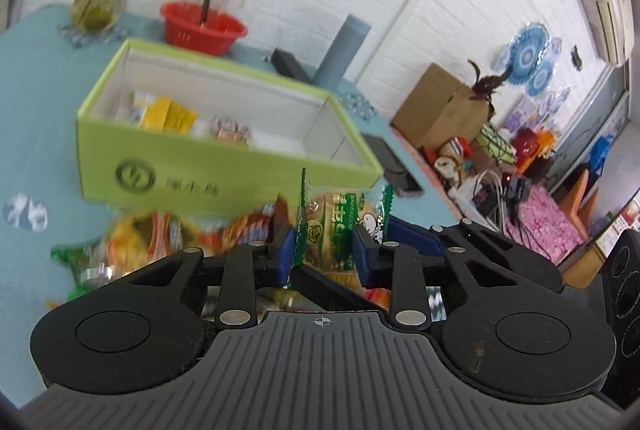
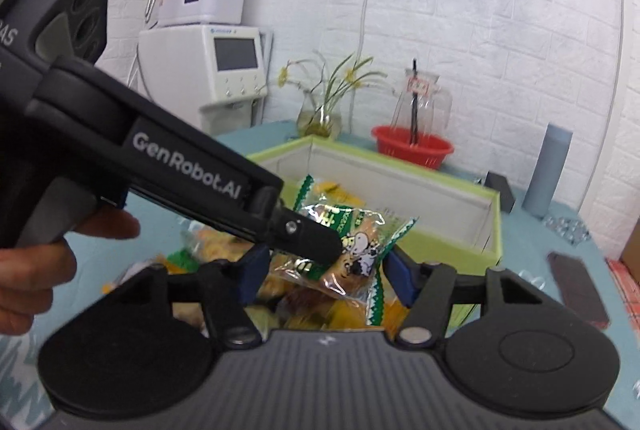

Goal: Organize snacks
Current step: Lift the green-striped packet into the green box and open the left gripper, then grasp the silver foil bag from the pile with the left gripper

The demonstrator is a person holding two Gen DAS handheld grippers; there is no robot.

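Left gripper [image 1: 323,250] seen clamped on one snack packet [image 1: 328,226]: crinkly clear film, green serrated ends | packet held over blurred heap of wrapped snacks [image 1: 152,234], uncounted, just before one rectangular green cardboard box [image 1: 224,182] | right gripper [image 2: 326,270]: grip cannot be told | one red slotted basket [image 1: 202,26] noted behind.

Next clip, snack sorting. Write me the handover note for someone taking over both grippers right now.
Left gripper: shut on a green-edged snack packet, above the loose pile.
Right gripper: jaws straddle the same packet; whether its pads press on it cannot be told.
Green box: open on the table behind the pile, with yellow packets already inside at one end.
Done: some snacks boxed.
Left: box this packet, then the rest of the pile in front of the box.
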